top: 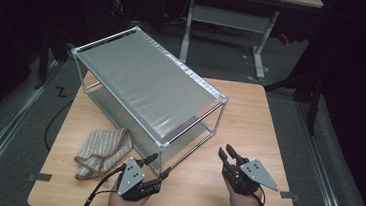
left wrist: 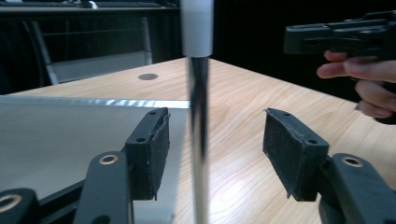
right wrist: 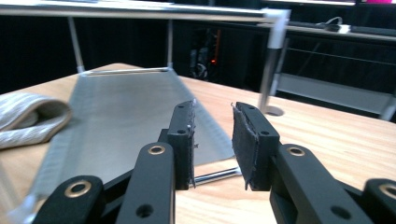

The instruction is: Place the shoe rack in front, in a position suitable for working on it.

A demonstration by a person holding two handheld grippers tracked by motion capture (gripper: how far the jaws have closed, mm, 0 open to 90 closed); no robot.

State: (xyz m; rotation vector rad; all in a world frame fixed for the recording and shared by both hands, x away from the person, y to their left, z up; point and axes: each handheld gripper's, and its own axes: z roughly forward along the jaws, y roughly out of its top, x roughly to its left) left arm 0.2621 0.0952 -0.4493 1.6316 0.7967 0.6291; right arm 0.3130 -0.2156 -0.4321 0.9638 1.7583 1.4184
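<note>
A striped fabric pouch [top: 102, 151] lies on the desk [top: 250, 119] at its left, just beside the lower front edge of the metal shelf rack [top: 142, 82]. The rack stands on the desk, turned at an angle, with a grey fabric top tier and a lower tier beneath.

Left tongs [top: 160, 169]: held at the rack's near corner. In the left gripper view the jaws stand apart with the vertical corner post [left wrist: 200, 140] between them; the left pad lies close to the post, the right pad well clear. No pad presses on it.

Right tongs [top: 229, 154]: held over bare desk to the right of the rack, apart from it. The jaws are narrowly parted and hold nothing. In the right gripper view they point toward the lower tier [right wrist: 126, 121], with a chrome bottom rail [right wrist: 217, 176] beyond the tips.
</note>
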